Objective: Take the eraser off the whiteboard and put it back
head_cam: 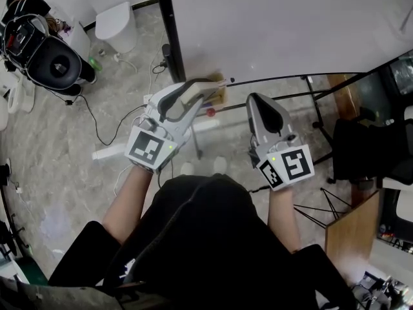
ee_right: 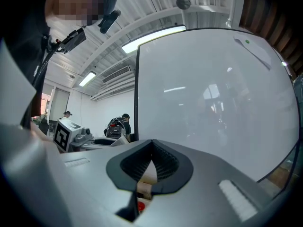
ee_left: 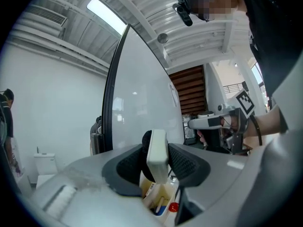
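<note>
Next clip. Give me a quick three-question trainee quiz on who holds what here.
1. True or false: the right gripper's jaws are closed on the eraser.
2. What sits between the left gripper's jaws? A) a marker B) the eraser C) nothing
3. Fill in: both grippers point toward the ____.
Key: 1 false, its jaws are together and empty; 2 B; 3 whiteboard.

Left gripper (head_cam: 204, 89) holds the eraser (head_cam: 193, 95) near the whiteboard (head_cam: 290, 24) — right gripper (head_cam: 255, 99) alongside.
</note>
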Demonstrator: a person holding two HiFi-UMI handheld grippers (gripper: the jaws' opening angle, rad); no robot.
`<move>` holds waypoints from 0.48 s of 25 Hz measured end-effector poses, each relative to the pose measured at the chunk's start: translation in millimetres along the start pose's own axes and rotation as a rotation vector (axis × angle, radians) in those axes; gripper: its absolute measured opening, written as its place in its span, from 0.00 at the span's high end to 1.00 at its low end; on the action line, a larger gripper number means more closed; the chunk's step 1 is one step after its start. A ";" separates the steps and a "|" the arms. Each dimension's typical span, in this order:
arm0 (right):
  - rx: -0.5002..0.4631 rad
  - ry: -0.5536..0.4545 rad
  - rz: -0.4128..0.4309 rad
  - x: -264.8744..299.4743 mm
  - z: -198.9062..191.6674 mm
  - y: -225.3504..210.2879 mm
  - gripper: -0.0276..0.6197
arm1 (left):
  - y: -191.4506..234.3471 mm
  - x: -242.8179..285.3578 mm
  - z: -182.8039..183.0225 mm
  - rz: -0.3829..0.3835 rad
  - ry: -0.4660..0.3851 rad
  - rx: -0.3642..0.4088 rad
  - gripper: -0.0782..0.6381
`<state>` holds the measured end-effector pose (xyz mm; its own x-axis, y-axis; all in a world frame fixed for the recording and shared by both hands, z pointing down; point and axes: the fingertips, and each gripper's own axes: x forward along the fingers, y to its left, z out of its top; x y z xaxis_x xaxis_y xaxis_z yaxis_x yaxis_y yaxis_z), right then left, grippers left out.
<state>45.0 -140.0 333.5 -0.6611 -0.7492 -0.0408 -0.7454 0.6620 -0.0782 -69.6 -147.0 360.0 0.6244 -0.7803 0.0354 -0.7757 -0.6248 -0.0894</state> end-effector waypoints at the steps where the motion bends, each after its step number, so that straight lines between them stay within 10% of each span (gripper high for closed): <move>1: 0.001 0.002 -0.002 -0.2 -1.0 -1.2 0.94 | -0.9 1.6 -2.9 -0.007 0.010 0.008 0.65; 12: 0.018 0.017 -0.016 0.6 -9.7 -11.0 0.94 | -11.7 22.4 -30.0 -0.110 0.106 0.150 0.65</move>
<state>52.0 -147.5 344.0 -0.6509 -0.7588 -0.0223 -0.7540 0.6496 -0.0969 -49.3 -158.0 391.8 0.6853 -0.7111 0.1569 -0.6760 -0.7014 -0.2260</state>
